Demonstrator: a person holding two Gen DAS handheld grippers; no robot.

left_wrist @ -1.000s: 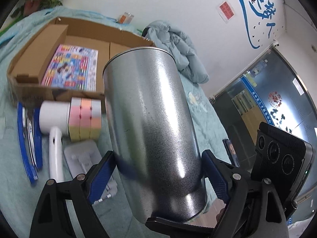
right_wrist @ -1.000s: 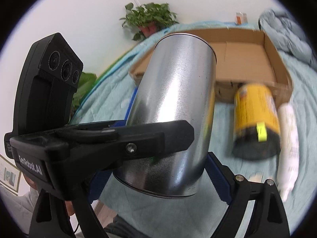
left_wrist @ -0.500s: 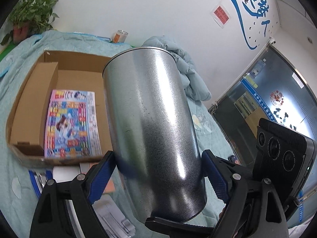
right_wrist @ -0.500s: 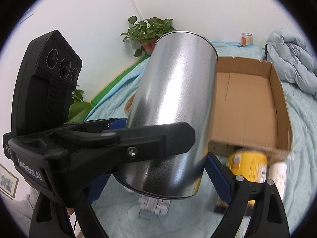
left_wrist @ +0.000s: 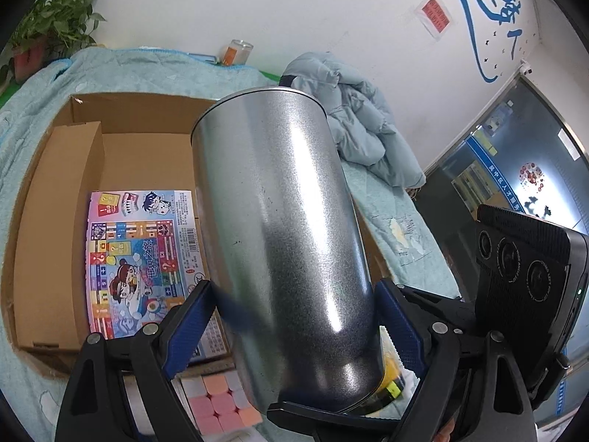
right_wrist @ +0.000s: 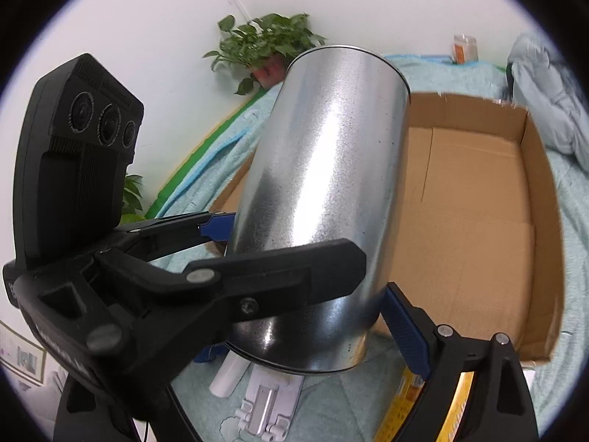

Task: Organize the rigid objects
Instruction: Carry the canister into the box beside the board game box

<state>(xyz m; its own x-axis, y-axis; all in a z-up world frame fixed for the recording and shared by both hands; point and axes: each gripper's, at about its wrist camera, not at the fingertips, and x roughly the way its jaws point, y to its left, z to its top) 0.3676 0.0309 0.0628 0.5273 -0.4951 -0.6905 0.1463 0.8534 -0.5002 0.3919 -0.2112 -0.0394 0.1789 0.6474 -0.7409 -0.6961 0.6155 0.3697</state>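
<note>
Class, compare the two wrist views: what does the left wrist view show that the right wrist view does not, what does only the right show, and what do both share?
Only the left wrist view shows the colourful game board lying in the box, the pastel cube in front of it, and the glass door.

Only the right wrist view shows the white hinged bracket on the blanket.

Both show the metal can gripped by both grippers, the cardboard box, the potted plant, the jar and the grey jacket.

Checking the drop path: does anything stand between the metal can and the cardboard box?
Nothing visible does. The can, held by the fingers of both grippers, the left and the right, hangs above the near edge of the box. The box's right part lies bare; only a game board lies flat on the left.
</note>
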